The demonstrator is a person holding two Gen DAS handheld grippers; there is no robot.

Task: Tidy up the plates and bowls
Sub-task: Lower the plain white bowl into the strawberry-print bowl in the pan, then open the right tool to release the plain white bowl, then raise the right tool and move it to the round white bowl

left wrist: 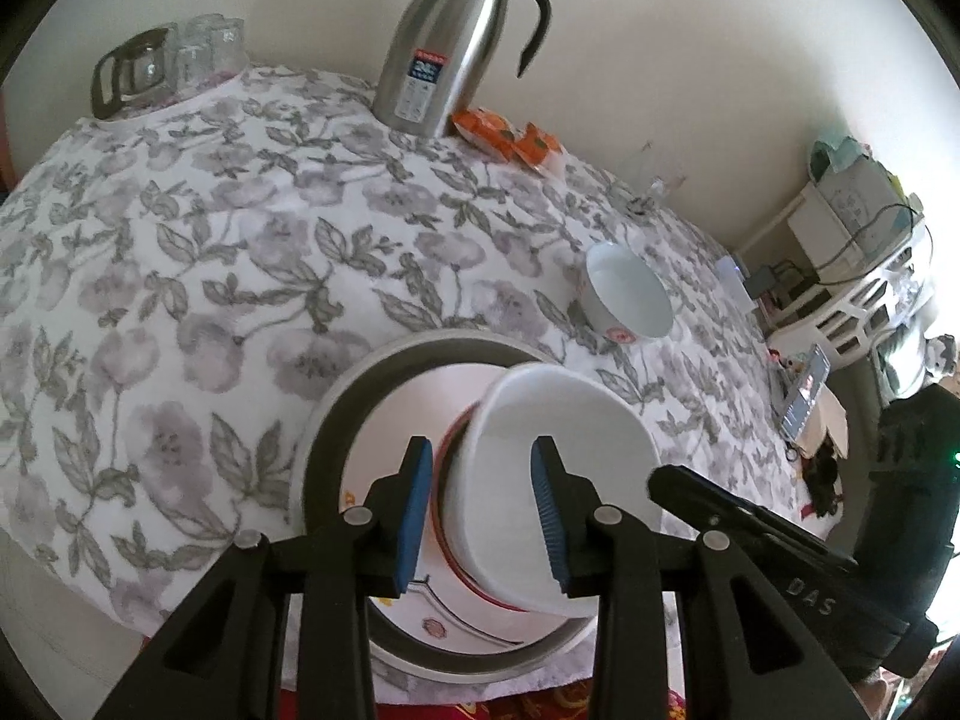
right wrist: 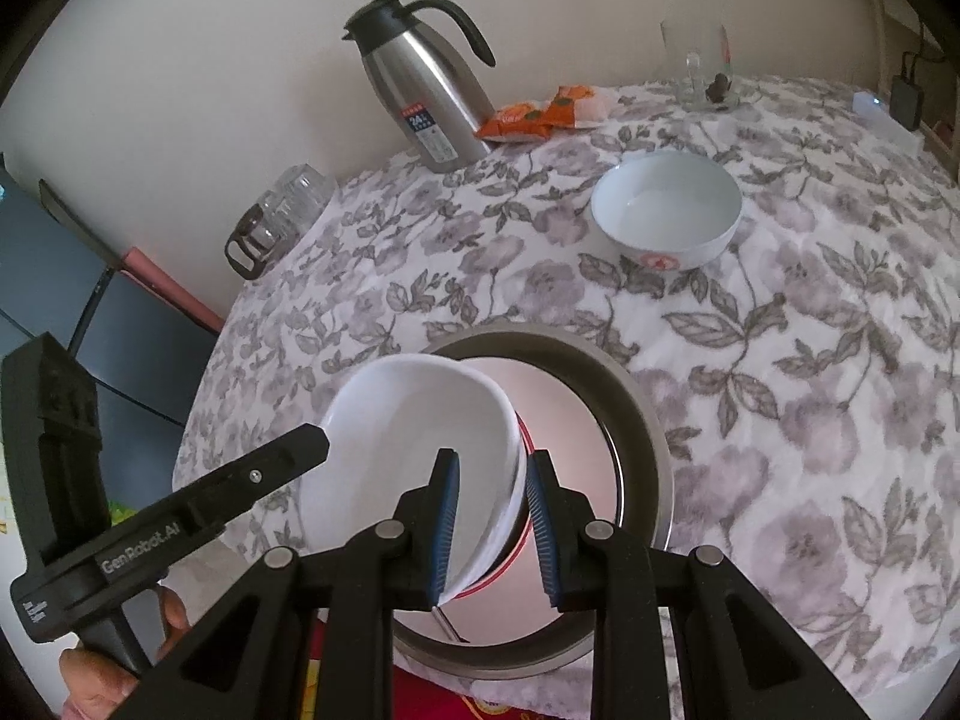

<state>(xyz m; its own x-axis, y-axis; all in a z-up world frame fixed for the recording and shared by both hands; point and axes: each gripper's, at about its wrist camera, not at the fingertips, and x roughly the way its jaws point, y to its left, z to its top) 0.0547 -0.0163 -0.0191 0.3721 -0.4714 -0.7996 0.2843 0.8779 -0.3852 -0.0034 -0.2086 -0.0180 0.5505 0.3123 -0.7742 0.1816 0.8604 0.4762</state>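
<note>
- The right gripper [right wrist: 492,525] pinched the rim of a tilted white bowl [right wrist: 414,456], likely to lower it onto the dishes stacked in a metal pan [right wrist: 645,438].
- The left gripper [left wrist: 483,510] straddled the bowl's opposite rim, jaws parted and not pressing.
- Farther off, a second bowl [right wrist: 666,210] waited on the floral tablecloth [right wrist: 810,360].
- A steel jug [right wrist: 420,96] stood against the wall.

Left tongs [left wrist: 483,507] and right tongs [right wrist: 492,531] of matte black plastic, blue ribbed pads [right wrist: 445,525], silver pivot pins, white "GenRobot.AI" lettering on left housing, "DAS" on right housing at 4 o'clock
</note>
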